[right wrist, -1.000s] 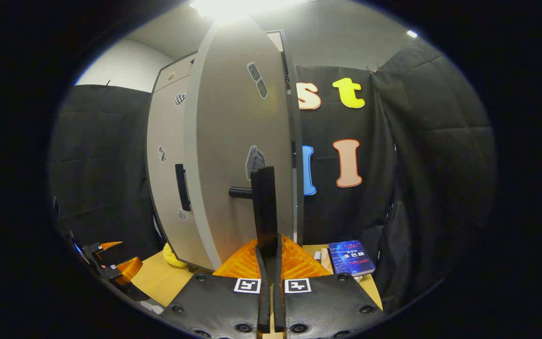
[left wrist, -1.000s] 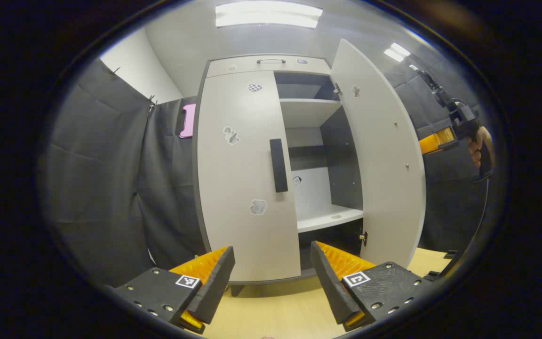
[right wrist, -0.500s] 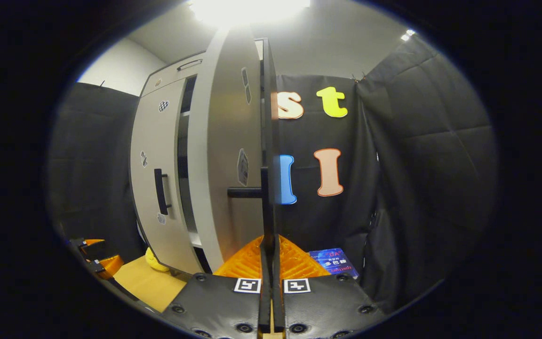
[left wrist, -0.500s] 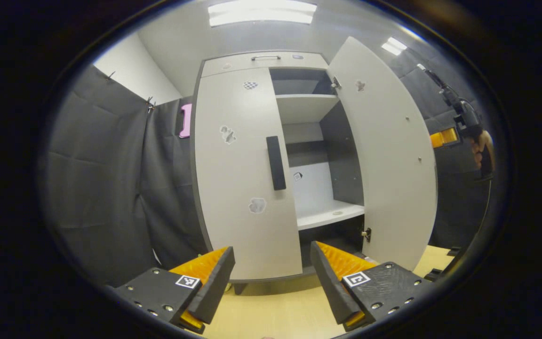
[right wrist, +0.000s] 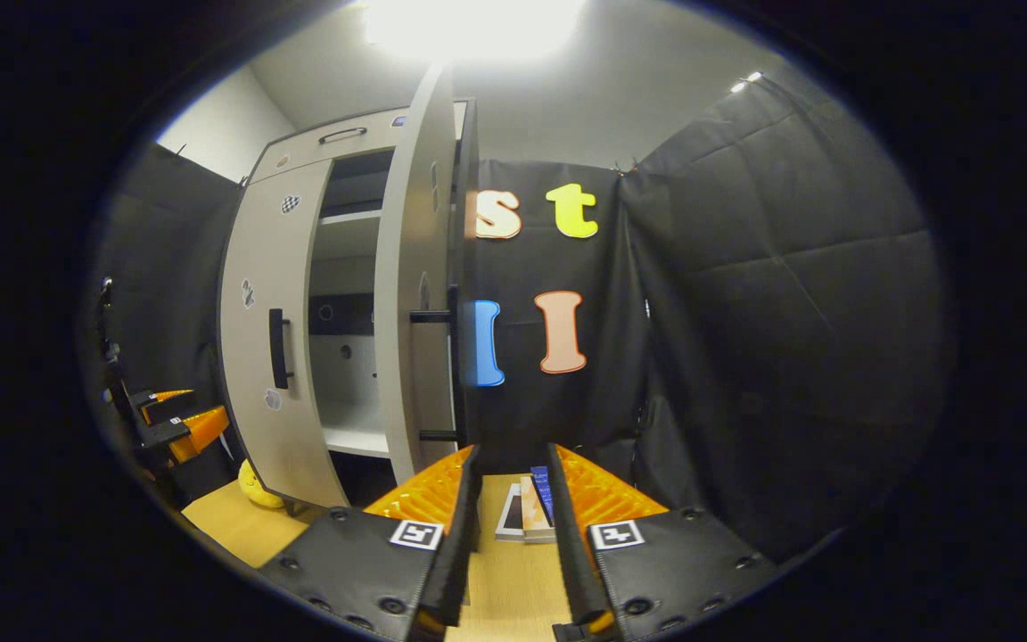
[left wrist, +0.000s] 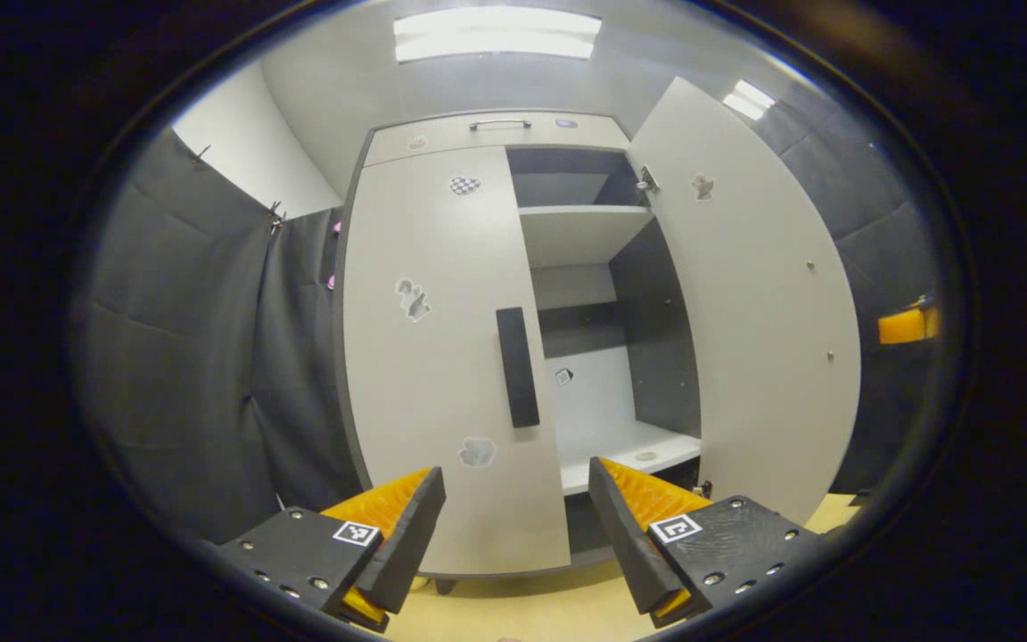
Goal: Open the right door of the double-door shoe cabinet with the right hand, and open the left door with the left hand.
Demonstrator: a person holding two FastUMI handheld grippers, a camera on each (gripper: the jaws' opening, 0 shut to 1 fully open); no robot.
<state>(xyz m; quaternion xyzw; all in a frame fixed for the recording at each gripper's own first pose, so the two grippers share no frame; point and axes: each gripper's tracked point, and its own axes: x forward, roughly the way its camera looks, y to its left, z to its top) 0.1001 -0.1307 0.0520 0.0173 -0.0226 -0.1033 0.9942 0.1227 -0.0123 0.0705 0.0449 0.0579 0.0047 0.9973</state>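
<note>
The shoe cabinet stood on the counter with its right door swung wide and left door closed, both grippers' fingers apart and gripping nothing.

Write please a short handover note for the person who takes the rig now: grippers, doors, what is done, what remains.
Right gripper: open, holding nothing, off the right door's handle.
Left gripper: open, holding nothing, facing the left door, not touching it.
Right door: swung wide, shelves visible.
Left door: shut; its handle sits at its inner edge.
Done: right door.
Left: grip the left handle with the left gripper and pull open.
</note>
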